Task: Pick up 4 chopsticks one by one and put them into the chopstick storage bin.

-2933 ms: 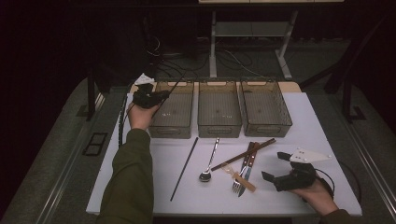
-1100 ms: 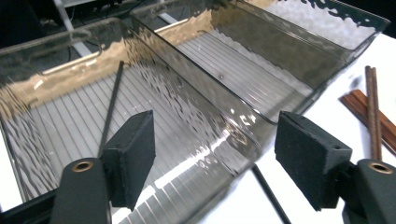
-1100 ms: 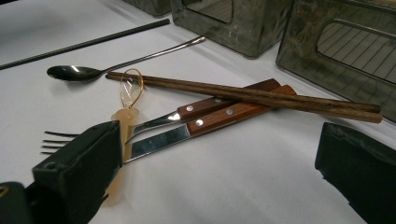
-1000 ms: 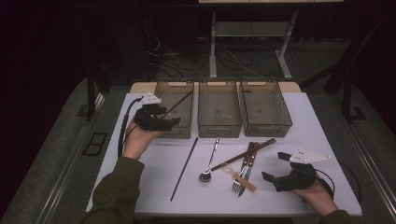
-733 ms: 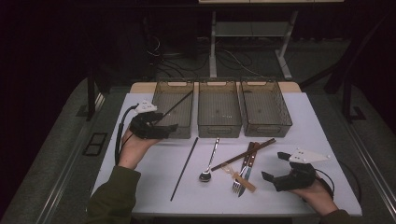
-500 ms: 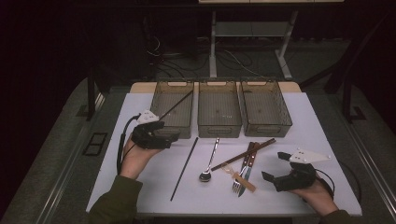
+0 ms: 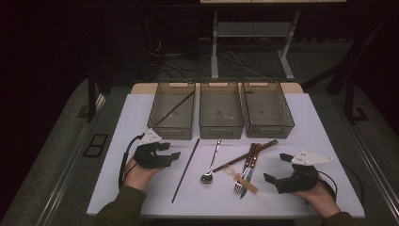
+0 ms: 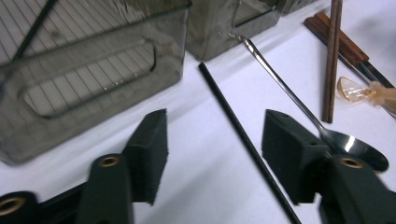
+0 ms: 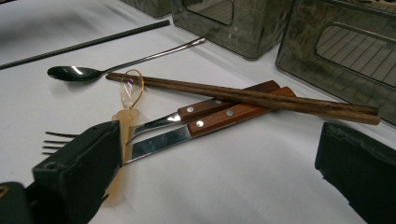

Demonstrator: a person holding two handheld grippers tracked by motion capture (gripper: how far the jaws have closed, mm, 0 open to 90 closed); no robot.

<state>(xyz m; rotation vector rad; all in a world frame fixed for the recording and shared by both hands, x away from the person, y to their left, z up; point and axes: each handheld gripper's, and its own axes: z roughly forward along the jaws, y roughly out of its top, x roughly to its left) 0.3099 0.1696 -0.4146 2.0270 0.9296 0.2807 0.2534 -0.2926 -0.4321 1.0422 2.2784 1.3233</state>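
Left gripper (image 7: 175,151) low over the table, jaws just narrowed yet apart, nothing between them. Just right of it, black chopstick (image 7: 186,170) flat on white table (image 7: 324,122), spoon (image 7: 211,163) beyond. Far right, right gripper (image 7: 277,168) spread, empty, near fork (image 7: 241,180).

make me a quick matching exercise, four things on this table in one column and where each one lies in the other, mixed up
1. black chopstick
2. spoon
3. wooden chopsticks
4. left bin

a. across the fork and knife handles
b. holds one dark stick, lying slantwise
c. on the table just past the left gripper
d. between the black stick and the fork

Pairs: 1-c, 2-d, 3-a, 4-b
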